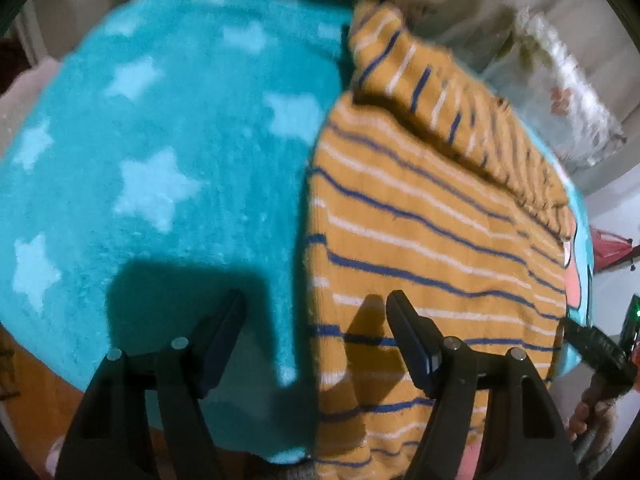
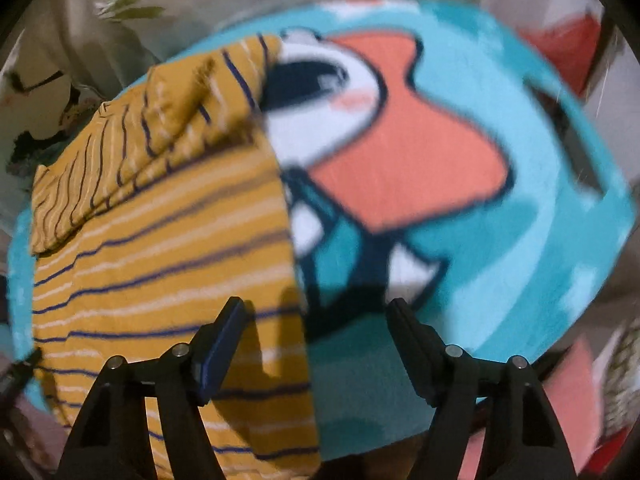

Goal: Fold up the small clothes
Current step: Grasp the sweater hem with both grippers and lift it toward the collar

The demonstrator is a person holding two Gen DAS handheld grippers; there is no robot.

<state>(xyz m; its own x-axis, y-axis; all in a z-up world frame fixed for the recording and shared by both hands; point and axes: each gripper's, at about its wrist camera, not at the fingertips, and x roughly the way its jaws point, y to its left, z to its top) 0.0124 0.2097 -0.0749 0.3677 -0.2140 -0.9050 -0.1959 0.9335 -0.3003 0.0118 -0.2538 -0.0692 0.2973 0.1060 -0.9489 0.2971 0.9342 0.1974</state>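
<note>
Left wrist view: my left gripper [image 1: 316,316] hangs wide open and empty over the left edge of the striped mustard garment [image 1: 432,248], which lies flat on the teal star blanket [image 1: 168,152] with its sleeve [image 1: 452,104] folded across the top. Right wrist view: my right gripper [image 2: 316,320], likewise open and empty, straddles the garment's right edge [image 2: 292,240]; I judge that both should pinch matching edges low and level for a square fold.

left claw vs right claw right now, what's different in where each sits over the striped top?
The left claw straddles the left edge of the striped top: its right finger is over the cloth, its left over the teal mat with stars. The right claw straddles the opposite edge: its left finger is over the cloth, its right over the mat's cartoon print. Both are open and hold nothing.
</note>
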